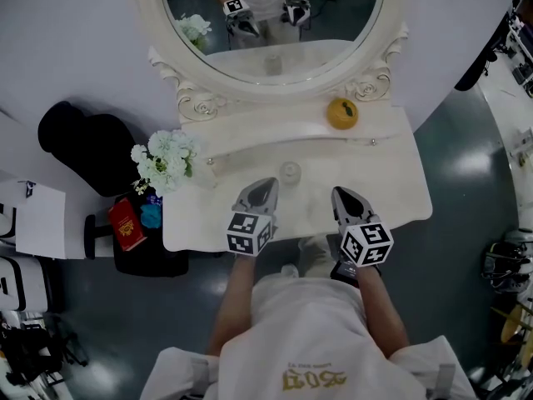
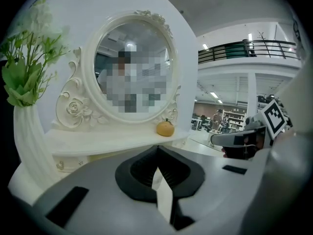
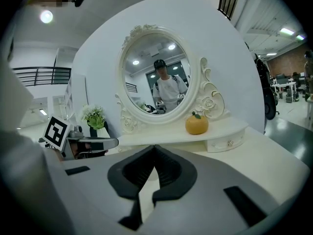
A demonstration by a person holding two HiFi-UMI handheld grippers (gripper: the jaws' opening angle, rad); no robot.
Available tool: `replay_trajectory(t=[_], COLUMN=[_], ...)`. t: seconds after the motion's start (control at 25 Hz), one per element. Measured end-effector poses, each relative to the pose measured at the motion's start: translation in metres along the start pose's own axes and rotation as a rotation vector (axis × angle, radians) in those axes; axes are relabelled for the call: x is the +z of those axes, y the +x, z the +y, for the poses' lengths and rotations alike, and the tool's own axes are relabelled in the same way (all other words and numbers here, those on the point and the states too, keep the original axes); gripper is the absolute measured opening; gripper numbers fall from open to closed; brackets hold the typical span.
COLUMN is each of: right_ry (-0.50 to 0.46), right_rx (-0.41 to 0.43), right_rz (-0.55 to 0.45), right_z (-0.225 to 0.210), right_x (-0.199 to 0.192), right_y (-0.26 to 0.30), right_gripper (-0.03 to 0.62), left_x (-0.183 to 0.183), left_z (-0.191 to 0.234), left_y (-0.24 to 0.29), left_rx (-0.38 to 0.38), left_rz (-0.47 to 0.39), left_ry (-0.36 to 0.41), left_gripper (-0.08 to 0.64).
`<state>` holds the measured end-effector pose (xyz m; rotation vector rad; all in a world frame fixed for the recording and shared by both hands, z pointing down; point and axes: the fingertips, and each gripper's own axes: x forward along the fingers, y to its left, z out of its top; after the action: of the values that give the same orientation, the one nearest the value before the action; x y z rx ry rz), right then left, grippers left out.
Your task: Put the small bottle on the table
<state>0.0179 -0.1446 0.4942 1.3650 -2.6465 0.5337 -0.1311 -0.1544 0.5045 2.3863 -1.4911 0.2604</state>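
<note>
Bottle [image 1: 290, 172] stands on table [image 1: 400, 186], ahead of both sets of jaw tips and between them, touching neither. It is small, pale, see-through and round from above, with an outline that is faint against the glossy cream top. Neither gripper view shows it; each gripper's own body blocks the low foreground. Left gripper [image 1: 265, 185] jaws together, ribbed dark pads meeting at the tip, nothing in them. Right gripper [image 1: 341, 193] likewise closed and empty. Beyond the jaws is an oval mirror [image 1: 150, 7] with a carved cream frame, its top cut off in head view. Round orange fruit [image 1: 342, 113] ahead-right of the right jaws. White flowers [image 1: 166, 161] left of the left jaws.
</note>
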Motion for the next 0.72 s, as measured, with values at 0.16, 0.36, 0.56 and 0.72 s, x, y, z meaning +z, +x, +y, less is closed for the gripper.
replay_trajectory(t=[0.16, 0.36, 0.56, 0.72], right_ry=[0.002, 0.006, -0.001, 0.0], right_rx=[0.001, -0.006, -0.006, -0.001], right_rz=[-0.002, 0.001, 0.008, 0.011], right_z=[-0.0027, -0.0059, -0.0062, -0.0044], right_x=[-0.0001, 0.0001, -0.0029, -0.005], right_y=[-0.002, -0.0048, -0.0065, -0.0064], right_gripper=[0.012, 0.012, 0.012, 0.012], left_x=[0.0008, 0.0031, 0.0021, 0.0018], left_z=[-0.0044, -0.0092, -0.0073, -0.0052], left_y=[0.0018, 0.0038, 0.004, 0.0045], left_rx=[-0.002, -0.014, -0.008, 0.001], left_rz=[-0.001, -0.001, -0.001, -0.003], left_ry=[0.01, 0.014, 0.004, 0.002], left_gripper=[0.018, 0.018, 0.018, 0.018])
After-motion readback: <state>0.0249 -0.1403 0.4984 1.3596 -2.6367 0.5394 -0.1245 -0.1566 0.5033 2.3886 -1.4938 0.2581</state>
